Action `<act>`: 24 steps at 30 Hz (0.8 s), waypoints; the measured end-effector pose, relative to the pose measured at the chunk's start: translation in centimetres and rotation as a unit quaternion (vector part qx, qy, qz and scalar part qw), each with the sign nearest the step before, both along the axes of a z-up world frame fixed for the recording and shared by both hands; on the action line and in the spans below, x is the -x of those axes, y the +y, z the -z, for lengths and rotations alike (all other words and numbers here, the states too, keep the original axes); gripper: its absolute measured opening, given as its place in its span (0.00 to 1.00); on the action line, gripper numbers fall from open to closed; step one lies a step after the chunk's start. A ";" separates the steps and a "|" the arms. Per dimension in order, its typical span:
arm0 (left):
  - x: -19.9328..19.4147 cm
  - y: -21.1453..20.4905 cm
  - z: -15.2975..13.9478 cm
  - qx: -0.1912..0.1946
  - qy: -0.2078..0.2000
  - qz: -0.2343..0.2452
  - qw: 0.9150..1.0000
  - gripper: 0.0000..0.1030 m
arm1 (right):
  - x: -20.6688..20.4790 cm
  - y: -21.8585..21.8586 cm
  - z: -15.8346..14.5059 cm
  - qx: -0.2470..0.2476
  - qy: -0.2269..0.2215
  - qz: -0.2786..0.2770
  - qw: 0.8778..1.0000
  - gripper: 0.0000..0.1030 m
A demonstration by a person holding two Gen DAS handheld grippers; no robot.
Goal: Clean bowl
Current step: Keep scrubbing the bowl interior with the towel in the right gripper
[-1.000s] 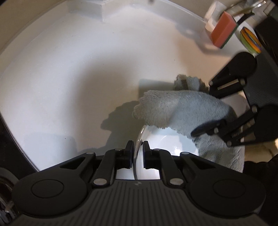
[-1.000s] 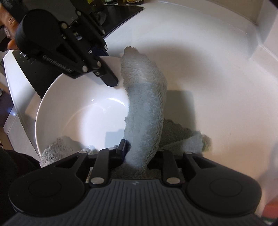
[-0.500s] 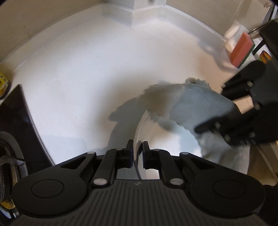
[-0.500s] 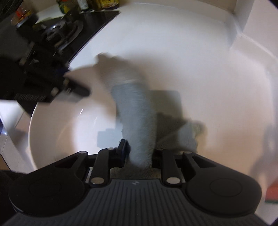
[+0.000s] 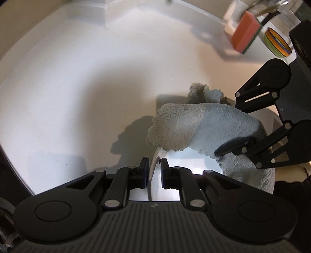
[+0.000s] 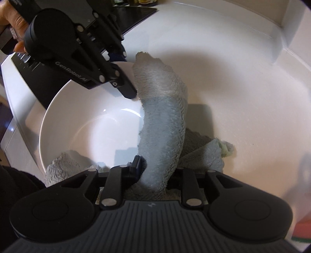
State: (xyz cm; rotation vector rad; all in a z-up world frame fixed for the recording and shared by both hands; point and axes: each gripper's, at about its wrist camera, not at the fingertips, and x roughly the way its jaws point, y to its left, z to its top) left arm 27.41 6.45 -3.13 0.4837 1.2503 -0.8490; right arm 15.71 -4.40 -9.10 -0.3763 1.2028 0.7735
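A white bowl [image 6: 81, 124] stands on the white counter. My left gripper [image 5: 154, 169] is shut on the bowl's rim [image 5: 153, 165]; it also shows in the right wrist view [image 6: 126, 85] at the bowl's far edge. My right gripper [image 6: 155, 171] is shut on a grey-blue fluffy cloth [image 6: 163, 120] that drapes over the bowl's right rim. In the left wrist view the cloth [image 5: 204, 126] covers the bowl's far side, with the right gripper [image 5: 233, 146] holding it.
An orange sponge [image 5: 245, 39] and a striped round object [image 5: 276, 41] lie at the counter's back right by a white holder. A black cooktop [image 6: 136, 15] lies behind the bowl. The counter's raised back edge [image 5: 136, 11] runs behind.
Both grippers swung away and back over the second; the cloth has slid along the bowl's rim and now sits about where it was one second ago. Both grips are unchanged.
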 end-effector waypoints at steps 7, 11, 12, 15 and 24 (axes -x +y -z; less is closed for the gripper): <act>2.5 1.6 0.0 0.000 -0.033 -0.049 0.998 0.10 | -3.2 1.6 -0.4 -0.014 -0.041 0.056 0.997 0.17; 3.2 2.6 -0.1 0.010 -0.041 -0.086 0.995 0.10 | -2.3 -1.3 -0.6 -0.017 -0.013 0.094 0.995 0.13; 3.3 2.7 -0.1 0.011 -0.044 -0.092 0.995 0.10 | -1.8 -2.1 -0.6 -0.015 -0.005 0.103 0.995 0.13; 3.8 3.0 -0.3 0.013 -0.052 -0.102 0.993 0.10 | 0.3 -2.0 -0.3 -0.008 0.002 0.105 0.994 0.15; 3.8 2.9 -1.2 0.005 -0.070 -0.078 0.994 0.12 | 1.4 -2.5 -0.5 -0.019 -0.004 0.087 0.996 0.16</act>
